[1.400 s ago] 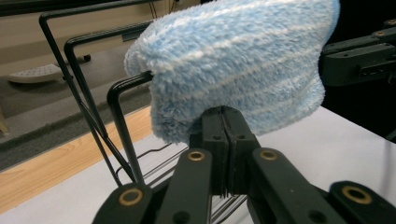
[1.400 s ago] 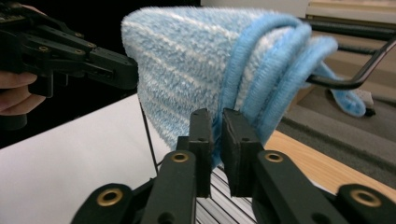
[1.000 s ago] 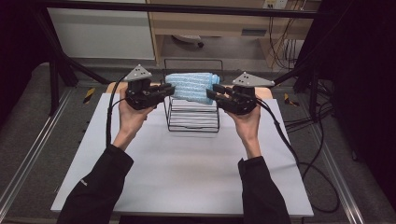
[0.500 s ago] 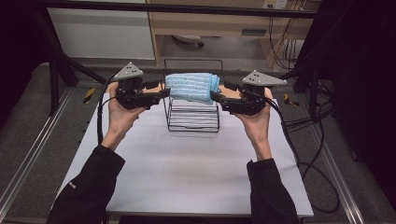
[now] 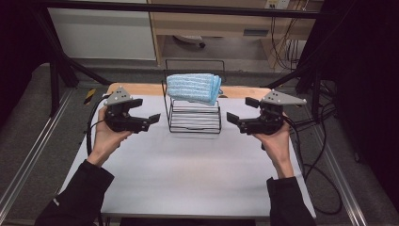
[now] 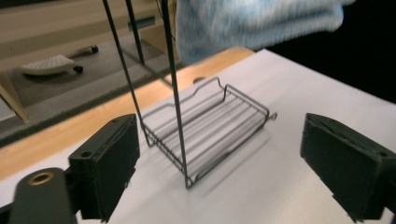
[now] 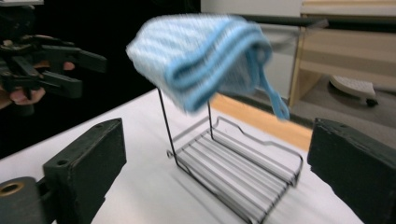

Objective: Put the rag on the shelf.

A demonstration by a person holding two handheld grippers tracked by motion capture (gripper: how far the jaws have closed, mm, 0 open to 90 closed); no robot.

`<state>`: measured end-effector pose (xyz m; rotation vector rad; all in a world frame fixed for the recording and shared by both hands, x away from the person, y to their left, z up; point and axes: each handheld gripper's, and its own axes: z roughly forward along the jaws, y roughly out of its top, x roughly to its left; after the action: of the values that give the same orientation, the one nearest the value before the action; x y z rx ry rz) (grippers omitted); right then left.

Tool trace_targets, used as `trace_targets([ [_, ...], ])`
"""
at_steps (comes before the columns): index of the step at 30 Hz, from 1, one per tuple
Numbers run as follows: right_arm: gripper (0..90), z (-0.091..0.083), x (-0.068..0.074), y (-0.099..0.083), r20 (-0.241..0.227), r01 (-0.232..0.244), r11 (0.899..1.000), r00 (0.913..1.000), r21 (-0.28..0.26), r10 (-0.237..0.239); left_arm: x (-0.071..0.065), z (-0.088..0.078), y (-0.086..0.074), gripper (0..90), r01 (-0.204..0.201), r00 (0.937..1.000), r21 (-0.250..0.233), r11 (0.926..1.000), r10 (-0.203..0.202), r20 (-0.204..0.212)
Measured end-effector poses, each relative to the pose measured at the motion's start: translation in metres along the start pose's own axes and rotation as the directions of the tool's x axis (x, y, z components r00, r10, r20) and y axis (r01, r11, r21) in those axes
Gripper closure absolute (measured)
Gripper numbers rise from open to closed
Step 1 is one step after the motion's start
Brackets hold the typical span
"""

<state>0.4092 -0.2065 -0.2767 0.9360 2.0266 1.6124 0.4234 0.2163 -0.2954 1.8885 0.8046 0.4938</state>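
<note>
A folded light-blue cloth [image 5: 194, 87] lies draped over the top bar of a black wire rack [image 5: 195, 117] at the back middle of the white table. The left gripper [image 5: 147, 117] stands to the left of the rack, clear of it; its jaws have just been opening and hold nothing. On the rack's other side the right gripper [image 5: 239, 114] has also just been opening and is empty. In the left gripper view the cloth [image 6: 252, 21] hangs above the rack [image 6: 205, 135]. The right gripper view shows the cloth [image 7: 201, 58] on the rack [image 7: 233, 170].
The white tabletop [image 5: 188, 169] has a wooden strip [image 5: 240, 92] along its back edge. Black cables [image 5: 320, 160] trail off the right side. Metal frame rails [image 5: 28, 160] run along both sides. A shelf unit [image 5: 211, 21] stands behind the table.
Both grippers have let go of the cloth, opened, and drawn apart sideways and lower. The cloth now rests on the rack by itself.
</note>
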Motion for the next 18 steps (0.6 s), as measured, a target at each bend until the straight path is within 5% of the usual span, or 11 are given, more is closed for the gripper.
trace_targets([
  [6,2.2,-0.012,-0.01,-0.04,0.0,-0.051,0.998,0.9987,0.032,0.051,0.005,-0.002,-0.042,7.8,0.02,0.9997,0.03,0.9994,-0.019,-0.017],
  [18,0.5,-0.026,-0.022,-0.112,-0.002,-0.07,0.989,0.9975,0.127,0.071,0.019,-0.012,-0.118,8.2,0.087,0.9948,0.081,0.9929,-0.082,-0.061],
])
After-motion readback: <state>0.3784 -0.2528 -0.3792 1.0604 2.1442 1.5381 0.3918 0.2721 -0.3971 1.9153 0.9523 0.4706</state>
